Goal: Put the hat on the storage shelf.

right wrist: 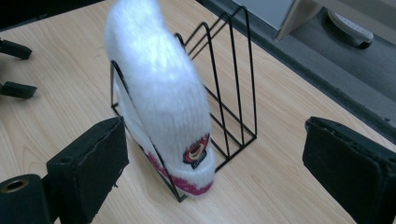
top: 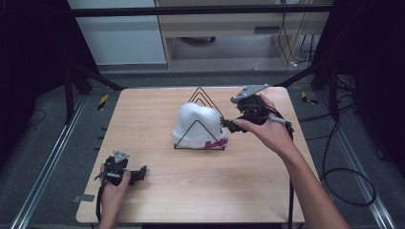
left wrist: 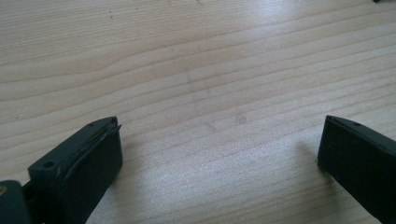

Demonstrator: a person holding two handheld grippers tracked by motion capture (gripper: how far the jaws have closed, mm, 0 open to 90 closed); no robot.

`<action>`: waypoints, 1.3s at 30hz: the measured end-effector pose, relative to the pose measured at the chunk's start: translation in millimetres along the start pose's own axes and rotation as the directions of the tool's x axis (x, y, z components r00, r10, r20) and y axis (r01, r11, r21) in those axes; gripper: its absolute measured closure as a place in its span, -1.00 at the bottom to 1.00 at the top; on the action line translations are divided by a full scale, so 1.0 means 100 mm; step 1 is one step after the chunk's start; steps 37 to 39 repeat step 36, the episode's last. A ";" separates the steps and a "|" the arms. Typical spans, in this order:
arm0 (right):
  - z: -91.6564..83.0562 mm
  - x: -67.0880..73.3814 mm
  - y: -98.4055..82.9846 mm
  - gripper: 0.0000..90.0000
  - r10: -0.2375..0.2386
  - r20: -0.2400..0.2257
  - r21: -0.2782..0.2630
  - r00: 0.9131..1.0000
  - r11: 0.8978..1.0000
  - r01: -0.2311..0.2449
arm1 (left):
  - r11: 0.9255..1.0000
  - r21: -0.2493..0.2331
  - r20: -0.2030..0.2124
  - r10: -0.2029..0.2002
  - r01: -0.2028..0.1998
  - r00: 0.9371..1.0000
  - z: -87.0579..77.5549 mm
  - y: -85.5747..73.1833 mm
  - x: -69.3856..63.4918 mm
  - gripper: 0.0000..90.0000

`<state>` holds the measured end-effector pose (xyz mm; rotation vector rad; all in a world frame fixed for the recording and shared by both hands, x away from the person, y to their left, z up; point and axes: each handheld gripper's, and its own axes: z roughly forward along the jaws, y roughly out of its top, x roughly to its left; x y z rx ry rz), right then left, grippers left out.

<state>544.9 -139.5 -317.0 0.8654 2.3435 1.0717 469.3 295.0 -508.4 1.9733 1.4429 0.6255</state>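
Note:
A white fluffy knit hat (top: 198, 121) with a pink-lettered brim stands in the front slots of a black wire rack (top: 200, 93) at the table's middle. My right gripper (top: 230, 125) hovers just right of the hat, open and holding nothing. In the right gripper view the hat (right wrist: 159, 93) and the rack (right wrist: 233, 70) lie ahead of the spread jaws of that gripper (right wrist: 217, 140). My left gripper (top: 138, 174) rests near the table's front left corner, far from the hat. It is open (left wrist: 219, 140) over bare wood.
The wooden table (top: 143, 109) has edges all round, with dark frame rails and floor cables beyond. The rack's rear slots hold nothing. The left gripper's two jaws (right wrist: 16, 88) appear far off in the right gripper view.

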 end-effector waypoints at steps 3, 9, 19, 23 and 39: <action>-0.03 -0.03 -0.08 -0.85 0.010 0.014 -0.001 1.000 1.000 -0.010 | 1.000 0.000 0.000 0.000 0.000 1.000 0.00 0.00 0.00 -1.00; -0.08 -0.07 -0.23 -0.85 0.039 0.033 -0.009 0.999 0.999 -0.039 | 1.000 0.000 0.000 0.000 0.000 1.000 0.00 0.00 0.00 -1.00; 0.04 -0.11 -0.88 -0.83 0.137 0.085 0.040 0.987 0.989 -0.140 | 1.000 0.000 0.000 0.000 0.000 1.000 0.00 0.00 0.00 -1.00; 0.15 -0.12 -1.21 -0.81 0.199 0.108 0.068 0.974 0.976 -0.207 | 1.000 0.000 0.000 0.000 0.000 1.000 0.00 0.00 0.00 -1.00; 0.41 -0.01 -1.90 -0.79 0.314 0.173 0.118 0.933 0.934 -0.336 | 1.000 0.000 0.000 0.000 0.000 1.000 0.00 0.00 0.00 -1.00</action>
